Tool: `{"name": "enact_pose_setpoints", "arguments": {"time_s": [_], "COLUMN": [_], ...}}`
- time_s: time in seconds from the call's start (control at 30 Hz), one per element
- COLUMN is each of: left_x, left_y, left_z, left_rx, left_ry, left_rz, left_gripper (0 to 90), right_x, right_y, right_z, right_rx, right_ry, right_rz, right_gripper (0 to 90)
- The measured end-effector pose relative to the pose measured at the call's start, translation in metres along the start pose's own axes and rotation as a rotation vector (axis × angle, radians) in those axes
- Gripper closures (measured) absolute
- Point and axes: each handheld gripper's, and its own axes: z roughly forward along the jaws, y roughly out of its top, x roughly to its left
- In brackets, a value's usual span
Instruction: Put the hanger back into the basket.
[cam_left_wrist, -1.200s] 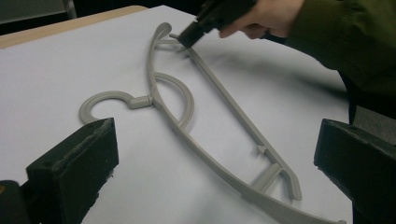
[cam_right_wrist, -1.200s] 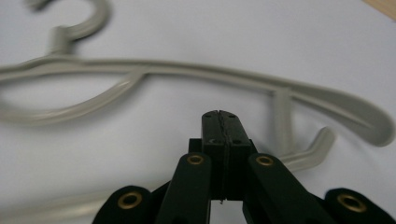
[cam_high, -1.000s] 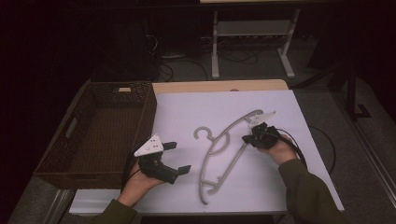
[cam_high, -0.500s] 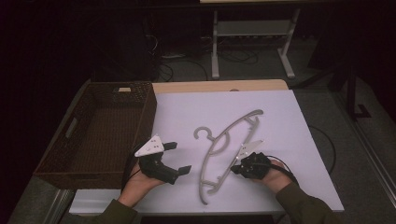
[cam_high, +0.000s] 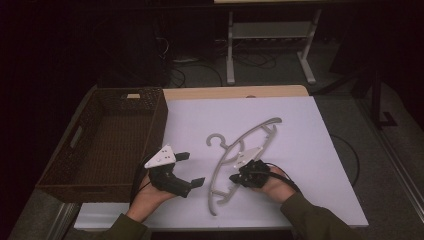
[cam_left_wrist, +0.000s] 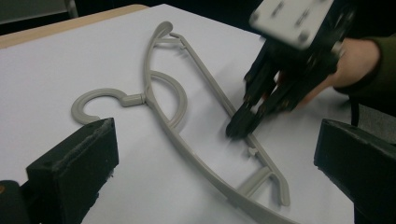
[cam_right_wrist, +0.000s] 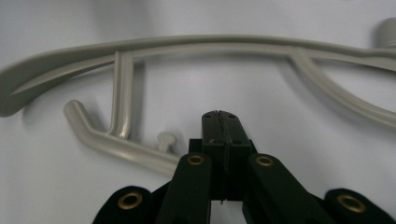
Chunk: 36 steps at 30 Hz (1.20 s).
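Observation:
A grey plastic hanger (cam_high: 218, 167) lies flat on the white tabletop (cam_high: 300, 130), its hook (cam_high: 215, 140) pointing left. My right gripper (cam_high: 234, 177) is shut, and its tips rest on the hanger's straight bar near the near end. In the right gripper view the jaws (cam_right_wrist: 219, 116) are pressed together with nothing between them, and the hanger (cam_right_wrist: 210, 42) bar passes beneath them. My left gripper (cam_high: 190, 169) stands open just left of the hanger, holding nothing. In the left gripper view its jaws (cam_left_wrist: 212, 154) frame the hanger (cam_left_wrist: 146, 79) and the right gripper (cam_left_wrist: 238, 127).
A brown wicker basket (cam_high: 155, 125) stands against the table's left side, with nothing visible inside. A metal stand (cam_high: 270, 30) is on the floor behind the table. A cable (cam_high: 350, 155) loops off the right edge. White surface lies beyond the hanger.
My right gripper has moved from the hanger's far right end toward me, down to the bar near its near end. The left gripper and the hanger have stayed put.

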Motion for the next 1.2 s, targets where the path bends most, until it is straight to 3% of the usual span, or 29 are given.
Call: {"name": "enact_pose_setpoints", "arguments": {"time_s": [0.03,0.3,0.57,0.73,0.83,0.87,0.93,1.0,1.2], "left_x": [0.000,0.002,0.003,0.004,0.004,0.004,0.004,0.004,0.004], "left_y": [0.000,0.000,0.001,0.001,0.001,0.001,0.001,0.001,0.000], "left_z": [-0.001,-0.003,-0.005,-0.007,-0.007,-0.007,-0.007,-0.007,-0.005], "left_rx": [0.000,0.000,-0.015,-0.017,-0.020,-0.020,-0.019,-0.019,-0.005], "left_ry": [0.000,0.006,0.013,0.015,0.015,0.015,0.015,0.016,0.014], "left_rz": [0.003,0.000,-0.004,0.000,-0.006,-0.006,-0.009,-0.007,-0.003], "left_gripper": [0.0,0.0,0.0,0.0,0.0,0.0,0.0,0.0,0.0], "right_x": [0.001,0.008,0.011,0.007,0.002,-0.002,-0.012,-0.028,-0.091], "right_y": [0.004,0.029,0.057,0.076,0.076,0.074,0.070,0.064,0.023], "right_z": [0.001,0.021,0.046,0.062,0.058,0.054,0.041,0.026,-0.016], "right_rx": [-0.003,-0.036,-0.054,-0.070,-0.092,-0.095,-0.111,-0.123,-0.124], "right_ry": [0.007,0.035,0.032,0.042,0.036,0.026,0.003,-0.044,-0.193], "right_rz": [0.018,-0.031,-0.060,-0.046,-0.026,-0.021,0.035,0.066,0.215], "right_gripper": [89.8,89.8,89.8,89.9,89.8,89.8,89.8,89.8,89.8]}}
